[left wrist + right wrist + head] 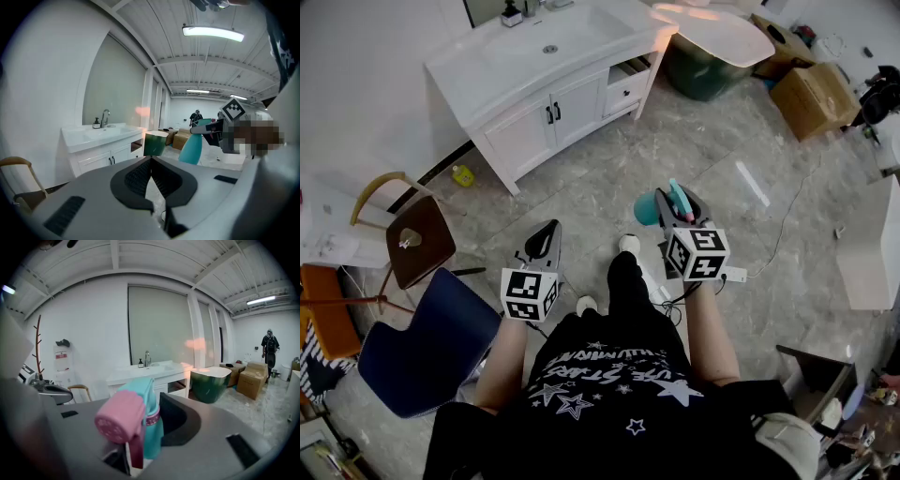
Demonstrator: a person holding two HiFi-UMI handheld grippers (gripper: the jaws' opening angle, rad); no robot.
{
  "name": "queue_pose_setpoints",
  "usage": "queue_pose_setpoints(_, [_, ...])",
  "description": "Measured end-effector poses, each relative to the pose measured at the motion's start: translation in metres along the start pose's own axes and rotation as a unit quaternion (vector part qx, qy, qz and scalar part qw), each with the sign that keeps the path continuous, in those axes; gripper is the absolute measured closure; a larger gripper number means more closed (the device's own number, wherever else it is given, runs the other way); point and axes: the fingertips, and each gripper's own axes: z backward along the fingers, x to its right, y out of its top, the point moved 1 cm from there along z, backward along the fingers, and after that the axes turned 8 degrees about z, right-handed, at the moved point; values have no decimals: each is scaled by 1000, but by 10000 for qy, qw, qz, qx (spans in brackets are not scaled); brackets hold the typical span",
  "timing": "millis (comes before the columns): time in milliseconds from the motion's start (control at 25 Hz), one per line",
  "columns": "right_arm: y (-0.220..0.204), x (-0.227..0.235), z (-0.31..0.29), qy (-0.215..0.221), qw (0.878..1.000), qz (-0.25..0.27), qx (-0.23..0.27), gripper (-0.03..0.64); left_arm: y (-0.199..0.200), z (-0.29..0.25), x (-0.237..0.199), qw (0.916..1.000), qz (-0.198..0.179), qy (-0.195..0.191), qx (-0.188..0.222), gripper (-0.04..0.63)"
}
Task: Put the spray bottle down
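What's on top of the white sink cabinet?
A tap and a small dark bottle stand at the back of the white sink cabinet, by the wall. The basin shows only its drain. The closed doors hide whatever is inside.

Ceiling strip lights (pixel 213 32) are bathing the room in bright, even white light, and the floor (pixel 609 178) is carrying only soft, faint shadows. The white vanity top (pixel 544 47) is glaring slightly. Both gripper views are bowing into fisheye circles with black corners, and the spray bottle (pixel 131 420) is blurring close to the lens.
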Motion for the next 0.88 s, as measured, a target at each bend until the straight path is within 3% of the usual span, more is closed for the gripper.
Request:
queue_pose_setpoints(440, [-2, 16, -6, -27, 10000, -6, -47, 457, -4, -16, 1, 9999, -3, -48, -127, 580])
queue_pose_setpoints(880, [26, 79, -57, -137, 9995, -156, 238, 456, 35, -91, -5, 9999, -136, -49, -67, 580])
